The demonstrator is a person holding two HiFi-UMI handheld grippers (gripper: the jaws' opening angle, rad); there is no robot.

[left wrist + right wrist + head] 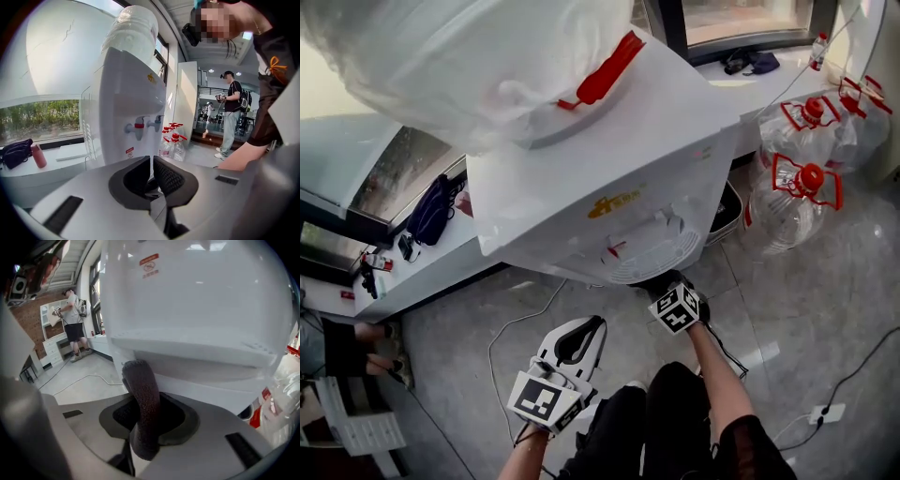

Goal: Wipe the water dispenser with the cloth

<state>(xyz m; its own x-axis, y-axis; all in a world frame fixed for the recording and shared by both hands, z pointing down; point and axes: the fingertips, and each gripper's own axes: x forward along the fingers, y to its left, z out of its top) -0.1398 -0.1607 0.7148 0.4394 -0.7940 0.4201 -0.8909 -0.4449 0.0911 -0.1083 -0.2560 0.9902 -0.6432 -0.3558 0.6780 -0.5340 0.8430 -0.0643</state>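
The white water dispenser [609, 178] fills the middle of the head view, with a plastic-wrapped bottle [459, 56] on top. Its red and blue taps [140, 125] show in the left gripper view. My right gripper [664, 284] sits just under the drip tray [642, 262], shut on a dark grey cloth [143, 399] that sticks up from the jaws close to the dispenser's front panel [197, 301]. My left gripper [586, 330] hangs lower and farther back, apart from the dispenser. Its jaws [153, 164] are pressed together with nothing between them.
Several big water jugs with red caps [802, 183] stand on the floor to the right. A white cable [525, 323] and a socket strip [825, 412] lie on the floor. A dark bag [431, 211] rests on the sill at left. A person [230, 110] stands in the background.
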